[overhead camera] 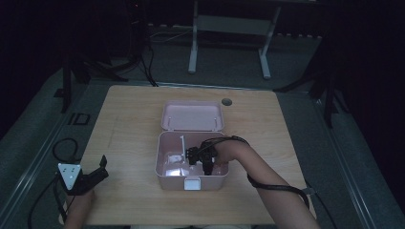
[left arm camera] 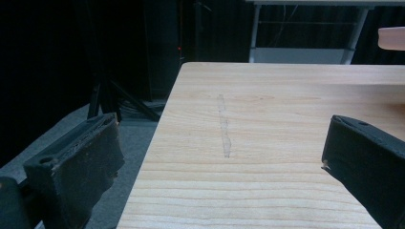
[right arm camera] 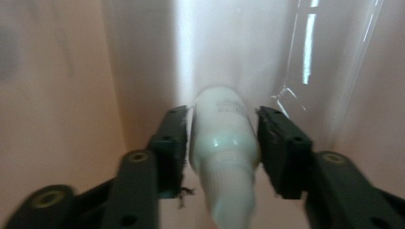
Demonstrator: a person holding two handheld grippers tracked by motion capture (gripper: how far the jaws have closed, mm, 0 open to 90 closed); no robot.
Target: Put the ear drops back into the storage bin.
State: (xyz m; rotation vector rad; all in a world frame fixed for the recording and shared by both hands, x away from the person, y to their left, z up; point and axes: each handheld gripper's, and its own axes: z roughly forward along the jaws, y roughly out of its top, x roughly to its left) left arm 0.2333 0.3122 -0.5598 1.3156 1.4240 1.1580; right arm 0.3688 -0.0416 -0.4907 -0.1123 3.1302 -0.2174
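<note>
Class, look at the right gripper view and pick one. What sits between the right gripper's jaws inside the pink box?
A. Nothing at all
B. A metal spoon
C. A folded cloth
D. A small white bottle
D. In the right gripper view the right gripper has its jaws pressed on either side of a small white bottle, with the pink box wall behind it.

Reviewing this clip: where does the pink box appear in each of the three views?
High view: pink box at table centre, lid open, right gripper inside.
Left gripper view: its pink edge at the upper right corner.
Right gripper view: its pink walls surround a white bottle.
Shared landmark: the box itself.
</note>
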